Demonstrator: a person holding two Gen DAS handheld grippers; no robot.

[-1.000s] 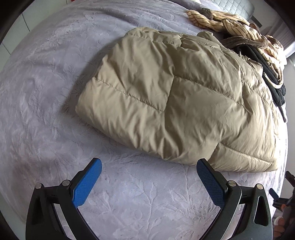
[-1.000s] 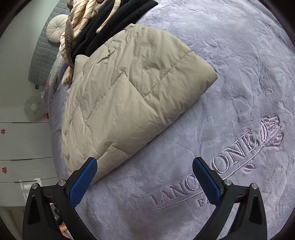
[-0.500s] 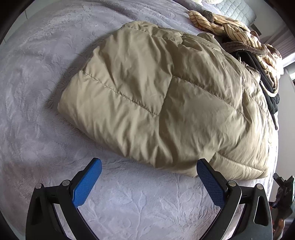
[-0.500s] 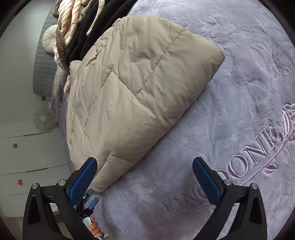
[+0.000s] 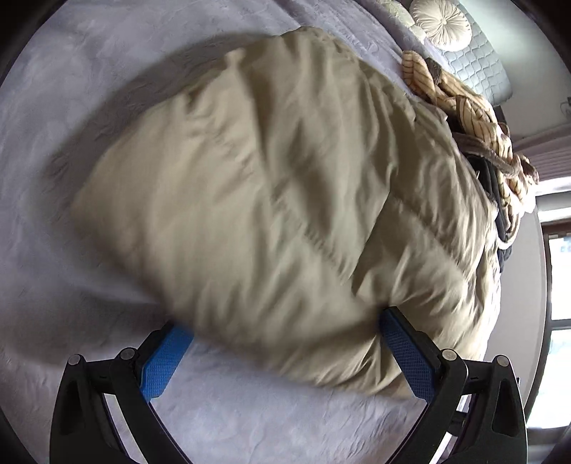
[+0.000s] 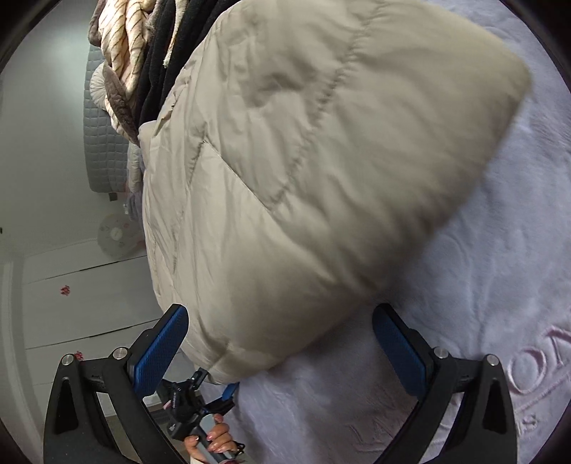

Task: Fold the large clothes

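1. Beige puffer jacket [image 5: 271,200] lies folded into a thick bundle on the bed [image 5: 89,89], over the grey-lilac blanket [image 6: 499,285]; its puffy fill keeps the bundle tall rather than flat.
2. Left gripper [image 5: 285,344] is spread wide, the jacket's near edge sitting between its blue pads [image 5: 164,357], probably lined up to scoop under or pinch the edge (not clamped on it as far as I can see).
3. Right gripper [image 6: 282,344] is also wide, straddling the jacket's lower corner, where it overhangs the edge of the bed; nothing held.
4. A hand [image 6: 210,440] shows below the jacket in the right wrist view, gripping the other tool's handle.
5. Striped garment [image 5: 464,117] and black clothes [image 6: 167,53] are piled just beyond the jacket's far side, likely waiting their turn.
6. Round cushion [image 5: 442,23] sits farther beyond the jacket, by the headboard.
7. Left view is blurred, so contact at the pads is unclear.
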